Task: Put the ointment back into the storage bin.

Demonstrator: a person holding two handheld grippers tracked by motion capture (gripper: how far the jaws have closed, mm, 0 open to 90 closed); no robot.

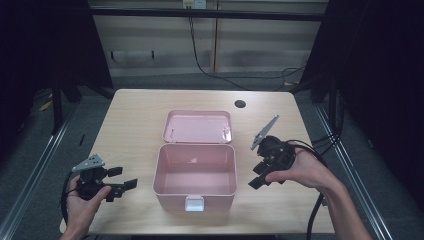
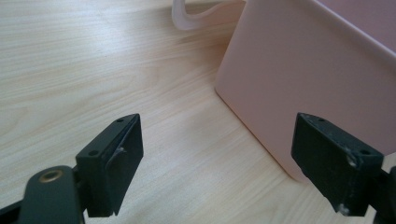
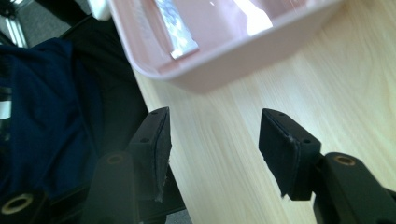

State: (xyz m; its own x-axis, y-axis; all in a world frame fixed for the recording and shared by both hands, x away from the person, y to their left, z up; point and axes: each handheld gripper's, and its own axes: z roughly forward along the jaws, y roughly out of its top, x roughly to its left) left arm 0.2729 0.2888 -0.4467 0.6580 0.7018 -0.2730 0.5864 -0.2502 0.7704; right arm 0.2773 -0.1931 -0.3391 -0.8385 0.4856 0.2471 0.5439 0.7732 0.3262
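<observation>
While both pairs of jaws stand apart with nothing between them, the box point(image 1: 195, 172) sits untouched in the middle of the table point(image 1: 135, 115). In the left gripper view the left gripper point(image 2: 217, 163) has its jaws wide, bare wood showing between the pads, and the box's pink wall point(image 2: 303, 79) rises just ahead, beside the right-hand pad. In the right gripper view the right gripper point(image 3: 212, 149) is open too, though less wide, holding nothing, with the box's rim point(image 3: 224, 60) a little way beyond its tips and the table's near edge running under it. From the high view the left gripper point(image 1: 122, 185) lies low near the table's front left, pointing at the box's left side, near it but not touching. The right gripper point(image 1: 262, 175) is on the other side, tilted down and toward the box's right wall, close to it yet apart. The box is open and empty, its lid point(image 1: 198, 126) laid back flat behind it, a white latch point(image 1: 194, 203) on its front.
</observation>
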